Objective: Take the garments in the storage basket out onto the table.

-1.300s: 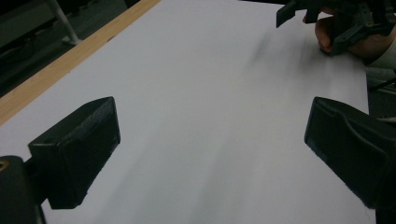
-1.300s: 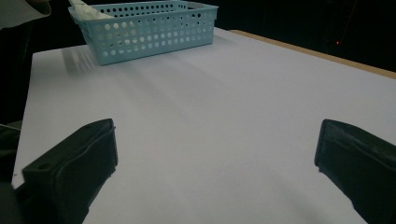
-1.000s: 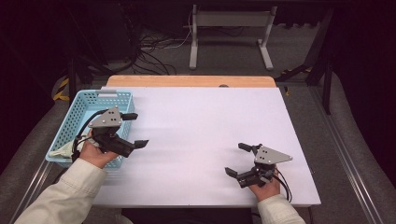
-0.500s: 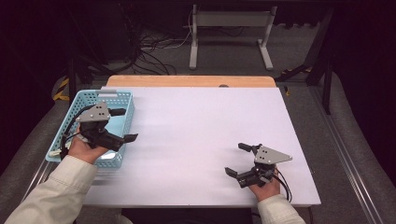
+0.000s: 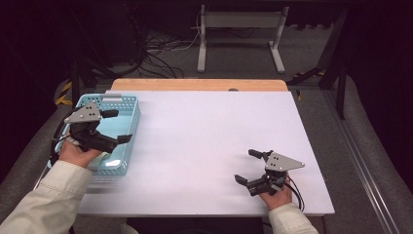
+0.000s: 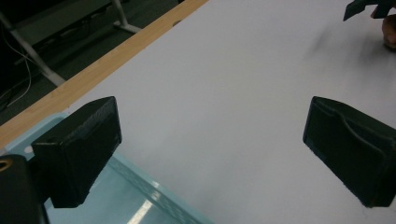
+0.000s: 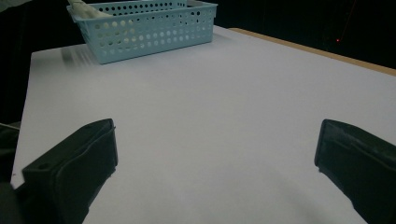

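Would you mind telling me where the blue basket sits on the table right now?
In the high view, the blue basket sits at the table's left edge, directly beneath the open left gripper, far from the right gripper.

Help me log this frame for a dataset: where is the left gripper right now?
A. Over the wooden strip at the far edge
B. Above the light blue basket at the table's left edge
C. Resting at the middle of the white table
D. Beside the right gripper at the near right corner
B: in the high view the left gripper hangs open over the light blue basket, far from the right gripper on the white table.
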Demonstrator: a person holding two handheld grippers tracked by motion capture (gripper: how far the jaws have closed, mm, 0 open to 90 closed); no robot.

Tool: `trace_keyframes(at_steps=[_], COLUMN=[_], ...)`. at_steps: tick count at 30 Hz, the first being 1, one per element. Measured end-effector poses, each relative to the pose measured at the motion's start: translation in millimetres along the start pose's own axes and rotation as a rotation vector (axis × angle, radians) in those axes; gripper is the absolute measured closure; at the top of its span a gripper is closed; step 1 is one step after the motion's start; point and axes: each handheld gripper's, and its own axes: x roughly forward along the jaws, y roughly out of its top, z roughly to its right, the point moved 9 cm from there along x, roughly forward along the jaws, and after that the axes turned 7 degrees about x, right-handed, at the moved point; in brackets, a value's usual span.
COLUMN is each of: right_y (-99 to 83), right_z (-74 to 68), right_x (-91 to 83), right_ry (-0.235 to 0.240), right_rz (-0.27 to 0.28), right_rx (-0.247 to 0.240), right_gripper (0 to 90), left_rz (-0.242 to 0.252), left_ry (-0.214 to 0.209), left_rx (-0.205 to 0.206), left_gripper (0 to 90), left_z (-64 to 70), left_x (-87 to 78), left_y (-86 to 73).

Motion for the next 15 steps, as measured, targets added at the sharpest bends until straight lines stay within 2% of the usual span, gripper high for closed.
trace_keyframes(at_steps=[10,15], right_y=[-0.5,-0.8], right_z=[0.5,0.3], right_x=[0.7,0.8], right_ry=[-0.002,-0.002], right_rz=[-0.003,-0.006], right_rx=[0.0,-0.002], right_gripper=[0.1,0.1], left_rz=[-0.012,-0.028], left_ry=[0.041,0.05], left_rx=[-0.038,-0.049], left_gripper=[5.3,5.3], left_z=[-18.2,-23.2], left_x=[-13.6,-16.8], left_y=[-12.8,-19.4])
